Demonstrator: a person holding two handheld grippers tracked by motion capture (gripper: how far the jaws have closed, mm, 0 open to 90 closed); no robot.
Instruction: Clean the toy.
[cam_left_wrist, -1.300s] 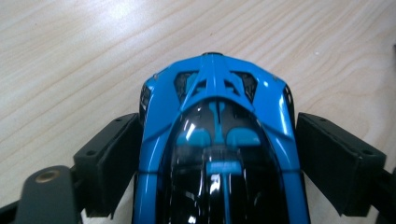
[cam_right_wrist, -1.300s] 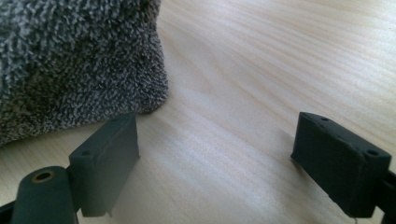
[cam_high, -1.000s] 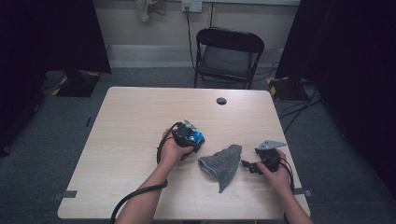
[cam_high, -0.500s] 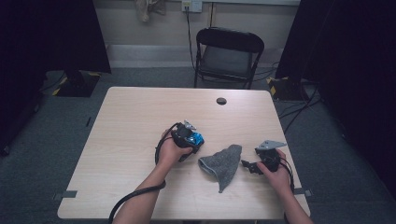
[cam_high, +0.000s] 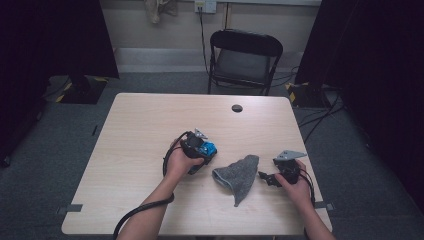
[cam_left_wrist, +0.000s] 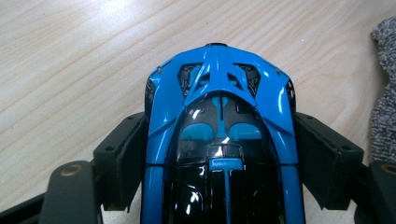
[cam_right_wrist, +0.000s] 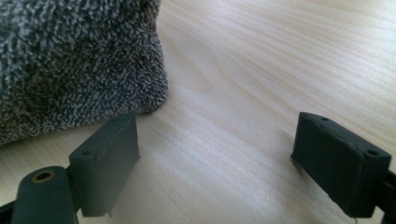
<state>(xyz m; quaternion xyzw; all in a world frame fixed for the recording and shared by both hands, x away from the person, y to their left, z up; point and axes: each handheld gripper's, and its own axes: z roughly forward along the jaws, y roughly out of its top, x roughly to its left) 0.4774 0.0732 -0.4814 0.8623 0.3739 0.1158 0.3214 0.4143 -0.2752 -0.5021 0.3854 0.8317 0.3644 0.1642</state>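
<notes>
The left gripper clamps a blue toy car, the grey cloth at its four o'clock, while the right gripper gapes beside it

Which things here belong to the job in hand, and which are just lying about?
In the job:
blue toy car, clamped in the left claw
grey cloth, beside the open right claw

Lying about:
black folding chair
round black grommet in the table

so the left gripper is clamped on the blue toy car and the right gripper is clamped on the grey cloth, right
Not quite. The left gripper is indeed clamped on the blue toy car, but the right gripper holds nothing: the right gripper view shows its jaws wide apart over bare table, with the grey cloth lying just beside one jaw, not between them.
</notes>
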